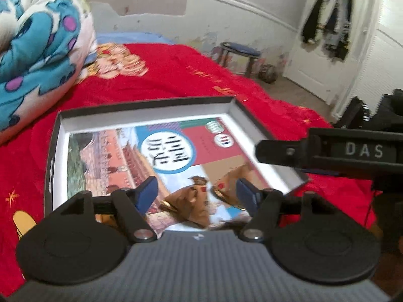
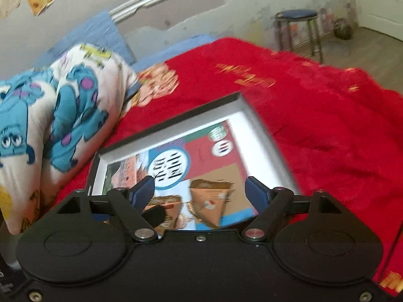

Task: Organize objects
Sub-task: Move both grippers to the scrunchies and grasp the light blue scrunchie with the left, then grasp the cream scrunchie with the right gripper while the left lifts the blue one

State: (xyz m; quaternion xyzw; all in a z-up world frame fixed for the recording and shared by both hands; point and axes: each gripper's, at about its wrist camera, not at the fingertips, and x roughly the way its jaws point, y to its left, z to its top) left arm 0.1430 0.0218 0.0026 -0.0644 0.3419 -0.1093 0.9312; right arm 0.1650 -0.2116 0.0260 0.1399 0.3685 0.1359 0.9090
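Note:
A shallow black box with white inner walls [image 1: 141, 112] lies on the red bed cover; it also shows in the right wrist view [image 2: 267, 143]. A colourful book [image 1: 166, 151] lies flat inside it, also seen in the right wrist view [image 2: 201, 158]. Two brown triangular sachets [image 1: 194, 201] rest on the book's near end, and they show in the right wrist view [image 2: 211, 206]. My left gripper [image 1: 196, 191] is open above the sachets, holding nothing. My right gripper [image 2: 199, 188] is open above them too; its body [image 1: 352, 151] reaches in from the right in the left wrist view.
A folded blue monster-print blanket [image 1: 37, 50] lies on the bed left of the box, also in the right wrist view [image 2: 63, 105]. The red bed cover [image 1: 176, 75] spreads around. A blue-topped stool [image 2: 297, 17] and a white door [image 1: 335, 37] stand beyond the bed.

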